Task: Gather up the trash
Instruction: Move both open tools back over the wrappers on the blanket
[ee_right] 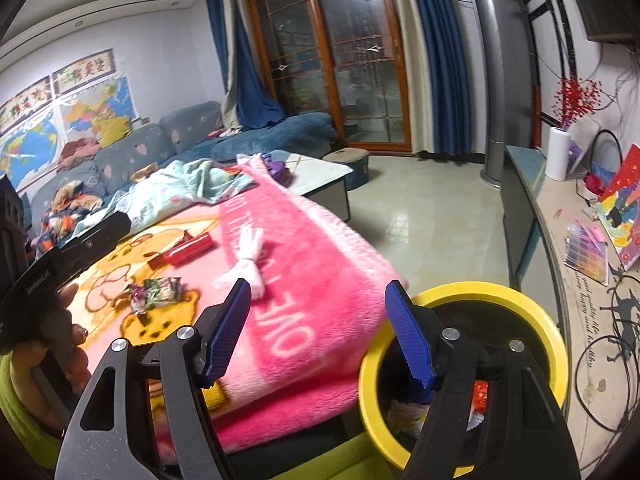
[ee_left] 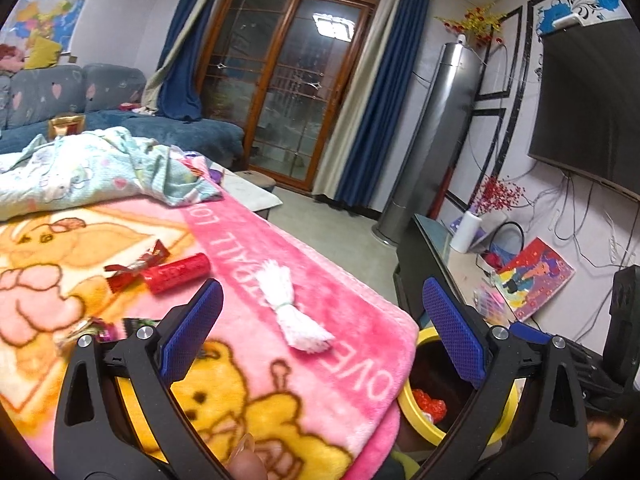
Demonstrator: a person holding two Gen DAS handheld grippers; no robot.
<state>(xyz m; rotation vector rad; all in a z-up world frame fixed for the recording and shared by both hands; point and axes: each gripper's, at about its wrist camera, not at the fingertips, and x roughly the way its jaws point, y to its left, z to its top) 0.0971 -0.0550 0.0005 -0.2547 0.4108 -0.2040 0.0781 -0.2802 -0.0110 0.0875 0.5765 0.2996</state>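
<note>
Trash is lying scattered on the pink blanket (ee_left: 280, 248) in front of me: a white tassel-like bundle (ee_left: 289, 309) near the blanket's right edge, a red tube (ee_left: 178, 273) with a crinkled red wrapper (ee_left: 132, 266) touching its left end, and a green-and-purple wrapper (ee_right: 158, 291) closer to me. My left gripper (ee_left: 320, 330) is hovering over the blanket's near corner, blue pads spread wide and gripping nothing — the white bundle is sitting between and beyond its fingers. My right gripper (ee_right: 320, 332) is hanging released too, its left finger over the blanket and its right finger over the yellow-rimmed bin (ee_right: 532, 308) just beside the blanket's corner. Inside the bin something red (ee_left: 430, 402) is showing, possibly crumpled wrappers, though the view is too dark to be sure.
</note>
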